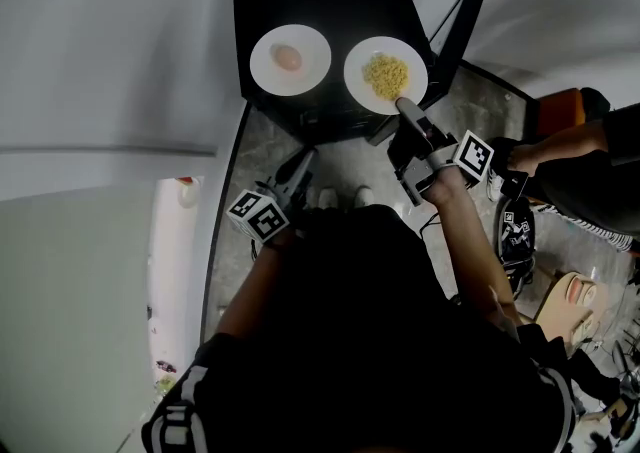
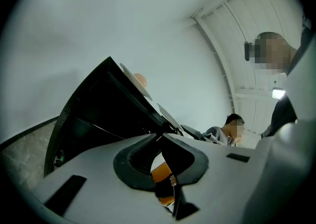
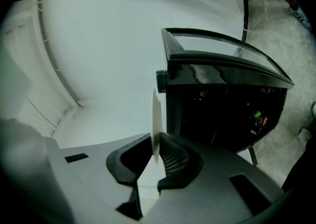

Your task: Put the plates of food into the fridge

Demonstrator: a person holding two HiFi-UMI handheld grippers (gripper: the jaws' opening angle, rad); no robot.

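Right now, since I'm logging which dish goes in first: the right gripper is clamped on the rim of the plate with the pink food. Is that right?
Not quite. The right gripper is clamped on the rim of the plate with the yellow food, not the plate with the pink food, which lies untouched beside it. The head view shows this.

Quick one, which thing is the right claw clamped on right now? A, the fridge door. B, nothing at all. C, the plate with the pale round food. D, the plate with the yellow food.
D: in the head view the right claw meets the near rim of the plate with the yellow food, and the right gripper view shows a thin white plate edge pinched between its jaws.
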